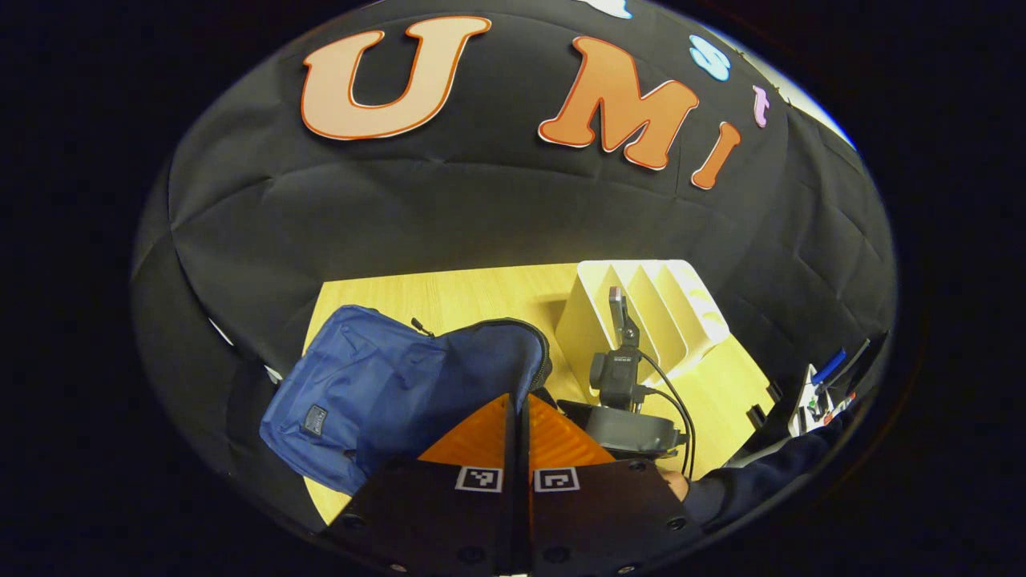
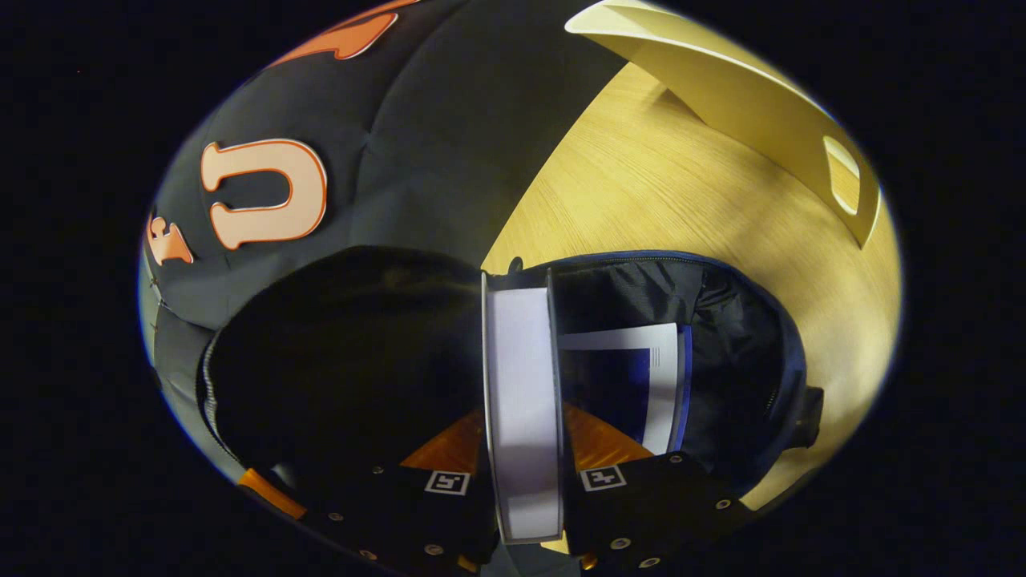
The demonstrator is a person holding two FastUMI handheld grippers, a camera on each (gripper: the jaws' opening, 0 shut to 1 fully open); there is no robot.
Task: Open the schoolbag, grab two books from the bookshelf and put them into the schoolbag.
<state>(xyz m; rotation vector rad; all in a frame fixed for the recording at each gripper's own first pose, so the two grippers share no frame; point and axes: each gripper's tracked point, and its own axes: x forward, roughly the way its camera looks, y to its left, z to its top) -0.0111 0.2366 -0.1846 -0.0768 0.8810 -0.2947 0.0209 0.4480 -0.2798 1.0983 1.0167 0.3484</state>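
Plainly, the blue fabric schoolbag (image 1: pixel 377 385) lies on the pale wooden surface (image 1: pixel 473 296) with its zipped mouth gaping toward the cream slotted bookshelf (image 1: pixel 649 312) just beside it. A small dark patch label sits on the bag's front, too small to read. In the right gripper view the bag's black lining (image 2: pixel 721 320) rings the opening, and the right tool (image 2: pixel 525 449) has both fingers pressed on a thick book with a white page edge (image 2: pixel 525 401), held upright over the bag's mouth. A second book with a dark blue and white cover (image 2: pixel 641 385) already lies inside the bag; faint lines of print on its cover cannot be read. The same bookshelf (image 2: pixel 745 104) stands farther off on the surface. In the left gripper view the left tool (image 1: pixel 519 425) has its fingers together with nothing between them, hovering near the bag, and beyond it the other tool is held by a hand in a dark sleeve (image 1: pixel 761 473).
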